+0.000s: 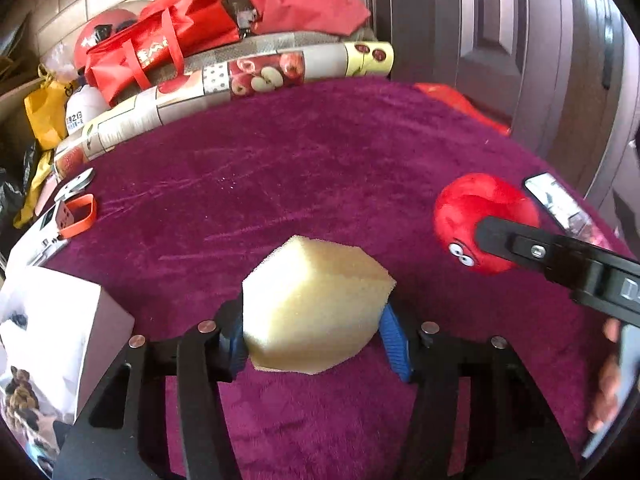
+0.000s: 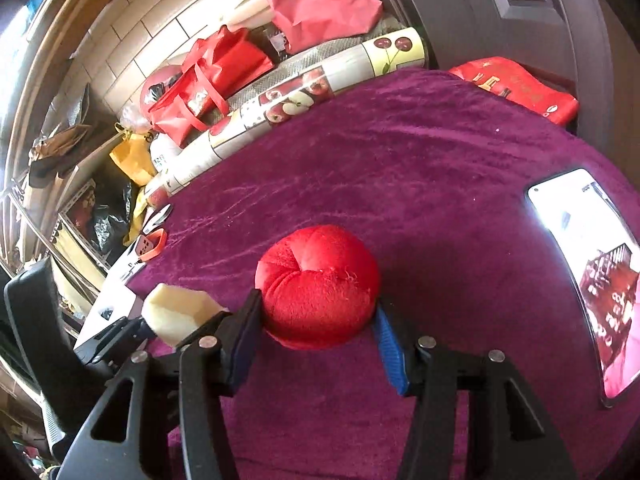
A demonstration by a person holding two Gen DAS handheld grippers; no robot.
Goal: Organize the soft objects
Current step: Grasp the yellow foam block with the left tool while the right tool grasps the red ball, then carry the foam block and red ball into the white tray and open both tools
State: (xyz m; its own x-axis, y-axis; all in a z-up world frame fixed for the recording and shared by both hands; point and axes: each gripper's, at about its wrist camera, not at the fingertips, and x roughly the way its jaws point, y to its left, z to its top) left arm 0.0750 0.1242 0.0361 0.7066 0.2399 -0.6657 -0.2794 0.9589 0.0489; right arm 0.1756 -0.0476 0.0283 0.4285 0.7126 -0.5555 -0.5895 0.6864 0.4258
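Note:
A pale yellow sponge block (image 1: 316,304) sits squeezed between the blue pads of my left gripper (image 1: 314,340), over the purple plush cloth (image 1: 300,168). It also shows in the right wrist view (image 2: 176,314) at the left. A red plush toy with googly eyes (image 1: 476,220) sits pressed between the blue pads of my right gripper (image 2: 316,336); in the right wrist view the toy (image 2: 320,284) fills the gap. The right gripper's black finger (image 1: 520,244) lies across the toy in the left wrist view.
A lit phone (image 2: 588,276) lies on the cloth at the right. A white box (image 1: 52,340) stands at the left edge. An orange band (image 1: 80,216) and metal clippers (image 1: 76,186) lie at far left. A rolled fruit-print sheet (image 1: 240,76) and red bags (image 1: 160,44) lie behind.

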